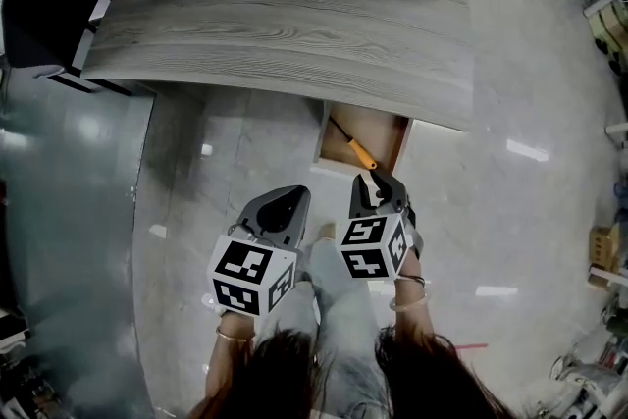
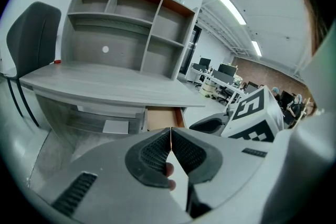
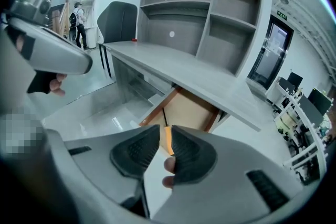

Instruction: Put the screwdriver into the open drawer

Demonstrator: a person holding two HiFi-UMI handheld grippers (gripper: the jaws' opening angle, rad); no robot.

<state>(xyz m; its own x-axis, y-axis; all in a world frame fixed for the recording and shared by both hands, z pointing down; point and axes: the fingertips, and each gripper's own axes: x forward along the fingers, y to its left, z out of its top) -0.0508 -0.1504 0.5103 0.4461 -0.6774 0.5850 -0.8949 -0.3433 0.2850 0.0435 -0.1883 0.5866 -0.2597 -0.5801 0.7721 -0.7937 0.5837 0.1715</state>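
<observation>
The screwdriver (image 1: 355,150) had an orange handle and a thin black shaft. It lay inside the open drawer (image 1: 397,140) under the grey desk (image 1: 294,34), flat on the pale wooden bottom.

Head view: the whole tool was visible, with both grippers held over the floor in front of the drawer. The left gripper view showed the drawer (image 2: 160,118) front-on but not the tool. The right gripper view showed the black shaft running away into the drawer (image 3: 197,110) and the orange handle (image 3: 167,140) in the slit between the jaws.

Head view: the long axis ran diagonally. The shaft tip pointed towards the drawer's far left corner and the handle towards the right gripper (image 1: 378,182).

The right gripper (image 3: 165,135) had its jaws a narrow gap apart, with a clear space between the left jaw and the handle. The left gripper (image 2: 170,136) (image 1: 292,199) had its jaws pressed together on nothing.
</observation>
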